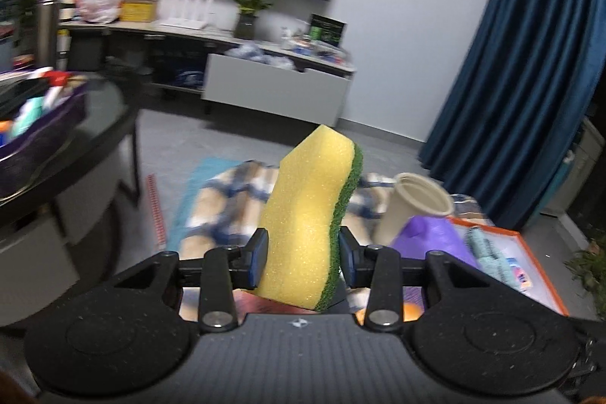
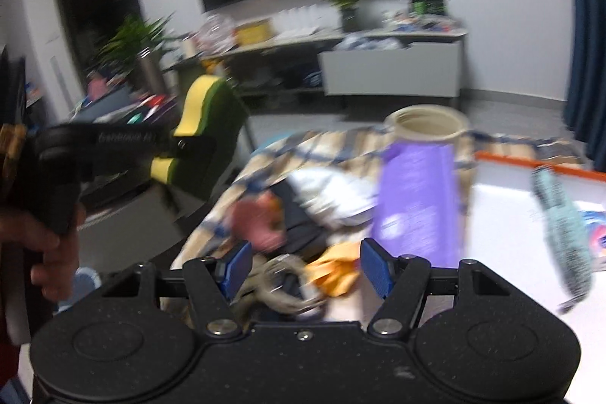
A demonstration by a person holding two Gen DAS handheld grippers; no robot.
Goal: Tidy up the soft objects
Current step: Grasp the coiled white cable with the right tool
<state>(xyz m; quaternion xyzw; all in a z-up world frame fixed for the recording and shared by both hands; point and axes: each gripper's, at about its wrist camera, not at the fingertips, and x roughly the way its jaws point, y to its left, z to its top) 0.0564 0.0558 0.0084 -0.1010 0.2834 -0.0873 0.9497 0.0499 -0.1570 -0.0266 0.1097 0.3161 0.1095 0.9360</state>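
Note:
My left gripper [image 1: 303, 254] is shut on a yellow sponge with a green scouring side [image 1: 308, 214] and holds it upright in the air above a checked cloth [image 1: 223, 199]. The right wrist view shows that gripper and the sponge [image 2: 200, 124] at the left. My right gripper [image 2: 305, 269] is open and empty above a pile of soft things: a pink item [image 2: 257, 218], an orange cloth [image 2: 335, 271], a beige rope-like item [image 2: 280, 286]. A teal fluffy item [image 2: 564, 222] lies in a white tray with an orange rim [image 2: 530, 161].
A beige cup [image 1: 413, 203] and a purple bag [image 2: 416, 203] stand beside the tray. A dark round table [image 1: 75, 154] with a purple box stands at the left. A TV cabinet, plants and a blue curtain [image 1: 530, 63] are behind.

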